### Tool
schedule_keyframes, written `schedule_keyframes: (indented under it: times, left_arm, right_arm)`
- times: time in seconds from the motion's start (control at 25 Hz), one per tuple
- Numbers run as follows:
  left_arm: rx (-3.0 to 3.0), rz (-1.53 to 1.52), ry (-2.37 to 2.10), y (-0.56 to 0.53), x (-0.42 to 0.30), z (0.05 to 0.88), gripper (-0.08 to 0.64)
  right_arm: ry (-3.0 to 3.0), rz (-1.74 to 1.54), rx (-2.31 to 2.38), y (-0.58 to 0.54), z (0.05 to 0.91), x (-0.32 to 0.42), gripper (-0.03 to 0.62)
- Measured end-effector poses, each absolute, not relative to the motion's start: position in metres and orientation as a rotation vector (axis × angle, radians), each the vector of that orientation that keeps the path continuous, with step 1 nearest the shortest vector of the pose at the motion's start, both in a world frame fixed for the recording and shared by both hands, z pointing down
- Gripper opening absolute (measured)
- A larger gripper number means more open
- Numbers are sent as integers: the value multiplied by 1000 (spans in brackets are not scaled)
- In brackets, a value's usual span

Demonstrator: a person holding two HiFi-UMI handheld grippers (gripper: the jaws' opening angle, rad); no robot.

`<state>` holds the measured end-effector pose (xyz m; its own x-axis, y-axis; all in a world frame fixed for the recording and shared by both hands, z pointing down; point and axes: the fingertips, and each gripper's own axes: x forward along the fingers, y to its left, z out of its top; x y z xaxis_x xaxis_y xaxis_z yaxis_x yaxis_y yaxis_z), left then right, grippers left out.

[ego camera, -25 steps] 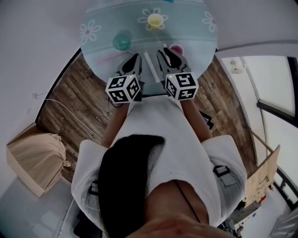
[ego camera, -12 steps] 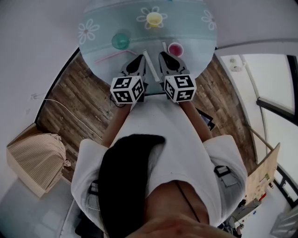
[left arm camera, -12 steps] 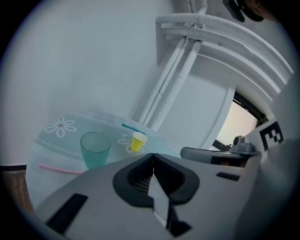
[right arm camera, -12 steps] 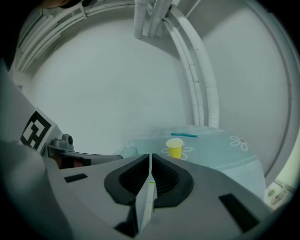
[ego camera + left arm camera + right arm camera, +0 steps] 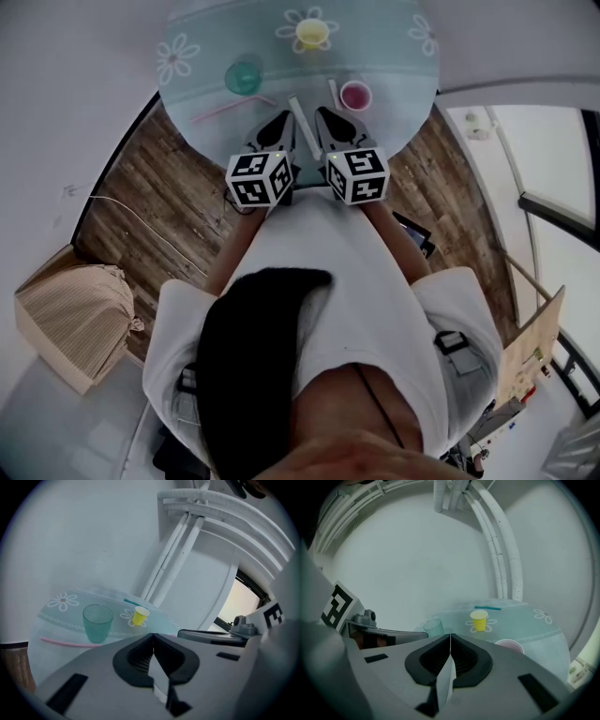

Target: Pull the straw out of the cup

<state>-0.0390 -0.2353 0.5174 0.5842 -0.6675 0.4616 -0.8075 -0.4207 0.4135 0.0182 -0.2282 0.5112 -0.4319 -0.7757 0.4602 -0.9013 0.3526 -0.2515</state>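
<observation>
Left gripper (image 5: 153, 638) pinched together and empty, right gripper (image 5: 450, 637) has just been closing on nothing, both over the daisy-printed round glass table (image 5: 197, 70) near the thin pink plastic straw (image 5: 225, 111).

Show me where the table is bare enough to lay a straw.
Bare cloth: between the green cup and the yellow cup, and right of the pink cup to the rim. Crowded at the near edge: left gripper, right gripper, a white straw between them, a pink straw.

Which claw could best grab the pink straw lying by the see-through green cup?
Probably the left claw. The thin pink plastic straw lies on its side of the table, beside the see-through green cup; the right claw sits farther off, near the pink cup.
</observation>
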Motion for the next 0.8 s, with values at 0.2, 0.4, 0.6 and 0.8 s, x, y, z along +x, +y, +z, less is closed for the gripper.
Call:
schedule_keyframes:
  times: [0.2,0.4,0.6,0.8]
  left_arm:
    - [2201,304,-1166,-234,-40,520,10]
    - [2190,295,-1166,-237,-42,522,10]
    - [2183,286,-1176,-239,-45,522,9]
    - [2178,282,-1178,-241,-48,523,9]
  right_arm:
    - [-2352,699,1477,-227,515,14,35]
    - [-2354,690,1452,-228,518,10,35]
    - [-2349,681,1441,-230,519,8,35]
    - [-2345,687,1440,-231,521,6,35]
